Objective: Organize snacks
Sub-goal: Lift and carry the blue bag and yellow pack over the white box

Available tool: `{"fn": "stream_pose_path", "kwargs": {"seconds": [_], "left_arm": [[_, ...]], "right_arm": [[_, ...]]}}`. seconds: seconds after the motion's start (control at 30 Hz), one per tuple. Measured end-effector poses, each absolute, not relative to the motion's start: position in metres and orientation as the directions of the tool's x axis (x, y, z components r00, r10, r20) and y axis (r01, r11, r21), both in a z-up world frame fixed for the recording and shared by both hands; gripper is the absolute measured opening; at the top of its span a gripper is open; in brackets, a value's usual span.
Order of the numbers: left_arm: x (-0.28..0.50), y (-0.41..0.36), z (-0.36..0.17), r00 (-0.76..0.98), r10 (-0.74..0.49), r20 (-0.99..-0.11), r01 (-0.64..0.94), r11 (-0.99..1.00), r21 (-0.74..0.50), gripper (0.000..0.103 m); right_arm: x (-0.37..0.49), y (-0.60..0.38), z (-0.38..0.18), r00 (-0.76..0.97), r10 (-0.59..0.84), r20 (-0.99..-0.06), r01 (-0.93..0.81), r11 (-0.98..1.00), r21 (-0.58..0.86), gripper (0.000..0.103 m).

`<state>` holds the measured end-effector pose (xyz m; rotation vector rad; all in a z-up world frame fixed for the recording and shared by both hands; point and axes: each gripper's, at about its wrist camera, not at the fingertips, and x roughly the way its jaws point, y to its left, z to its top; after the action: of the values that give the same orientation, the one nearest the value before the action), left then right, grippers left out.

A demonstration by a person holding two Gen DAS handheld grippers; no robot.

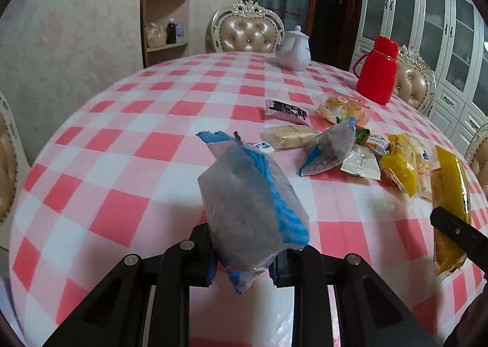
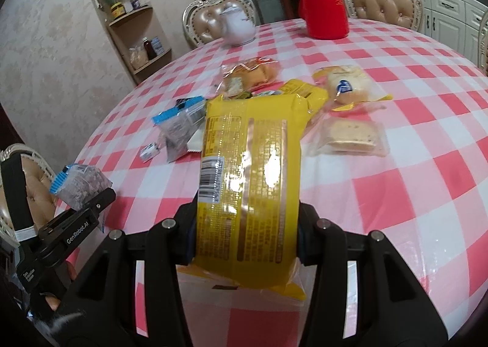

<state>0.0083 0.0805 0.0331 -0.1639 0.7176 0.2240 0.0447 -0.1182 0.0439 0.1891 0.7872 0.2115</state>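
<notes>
The left gripper [image 1: 244, 258] is pinching a blue-edged clear packet [image 1: 248, 209] of dark snack by its lower end, held up off the checked tablecloth [image 1: 122, 139] at about 6 o'clock in the left wrist view. Most of the packet stands above the fingers and leans toward 1 o'clock, so it could pivot or slide out of the thin film grip if the hand swings fast.

At 1 to 3 o'clock from it lies the loose pile: a second blue packet [image 1: 331, 145], a pale bar [image 1: 288, 136], a black-labelled sachet [image 1: 285, 110] and a bun [image 1: 343, 109]. Setting anything down carelessly there would shove the pile or bury the small pieces.

The right gripper [image 2: 245, 237] is clamped across the lower part of a long yellow packet [image 2: 248, 170], raised at 6 o'clock in the right wrist view, its far end reaching over the pile. It is glossy and long, so it may sag, slip, or sweep the snacks below. The two grippers are near each other and could knock together, and the red flask [image 2: 323, 2] at 1 o'clock could be struck by a long reach
</notes>
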Motion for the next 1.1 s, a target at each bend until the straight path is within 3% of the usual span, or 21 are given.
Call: {"fn": "stream_pose_path", "kwargs": {"seconds": [0.53, 0.67, 1.1], "left_arm": [[-0.052, 0.099, 0.051, 0.740, 0.222, -0.635, -0.304, 0.953, -0.020, 0.026], [-0.072, 0.109, 0.057, 0.724, 0.261, -0.638, -0.323, 0.946, 0.021, 0.026], [-0.164, 0.170, 0.076, 0.692, 0.407, -0.597, -0.430, 0.896, 0.113, 0.027]], "right_arm": [[0.018, -0.069, 0.037, 0.652, 0.319, -0.688, -0.237, 0.947, 0.215, 0.051], [0.009, -0.055, 0.035, 0.617, 0.383, -0.687, -0.279, 0.923, 0.265, 0.051], [-0.049, 0.042, 0.041, 0.533, 0.530, -0.659, -0.518, 0.820, 0.241, 0.051]]}}
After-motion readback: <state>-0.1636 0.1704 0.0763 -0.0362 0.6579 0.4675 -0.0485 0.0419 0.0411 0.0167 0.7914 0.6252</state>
